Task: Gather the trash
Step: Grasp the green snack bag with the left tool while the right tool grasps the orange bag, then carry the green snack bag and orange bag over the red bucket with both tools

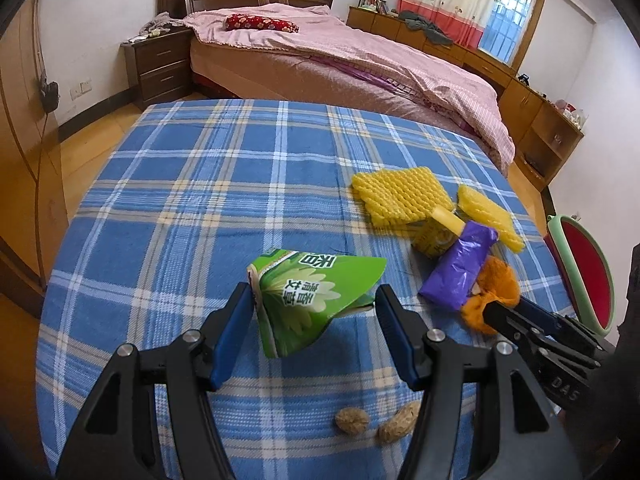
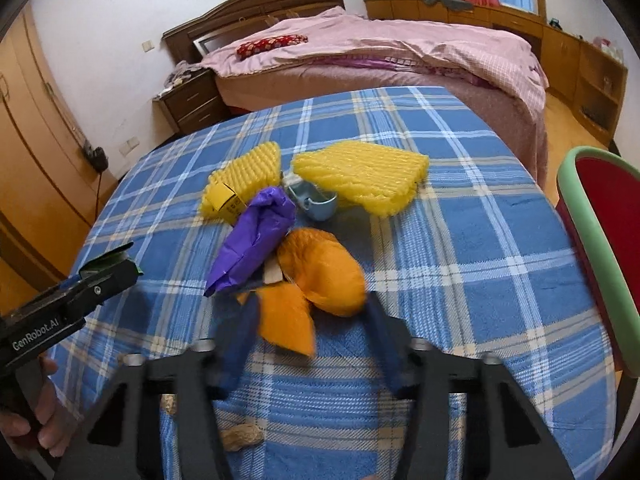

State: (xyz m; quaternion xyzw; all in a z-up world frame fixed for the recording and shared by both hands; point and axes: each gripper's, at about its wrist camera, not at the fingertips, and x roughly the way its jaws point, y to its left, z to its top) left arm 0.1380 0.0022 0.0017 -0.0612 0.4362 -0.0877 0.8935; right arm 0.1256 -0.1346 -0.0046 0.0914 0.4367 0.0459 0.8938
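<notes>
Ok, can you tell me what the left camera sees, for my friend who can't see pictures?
The left gripper holds a crumpled green carton between its blue fingers, above a table with a blue plaid cloth. To the right lie yellow foam nets, a purple wrapper and orange peel, where the right gripper reaches. A pink bed stands behind.

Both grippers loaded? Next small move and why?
Probably carry both to the red bin at the right. The left gripper pinches the green carton clear of the cloth; the right gripper brackets the orange wrapper, though blur hides whether it is clamped.
</notes>
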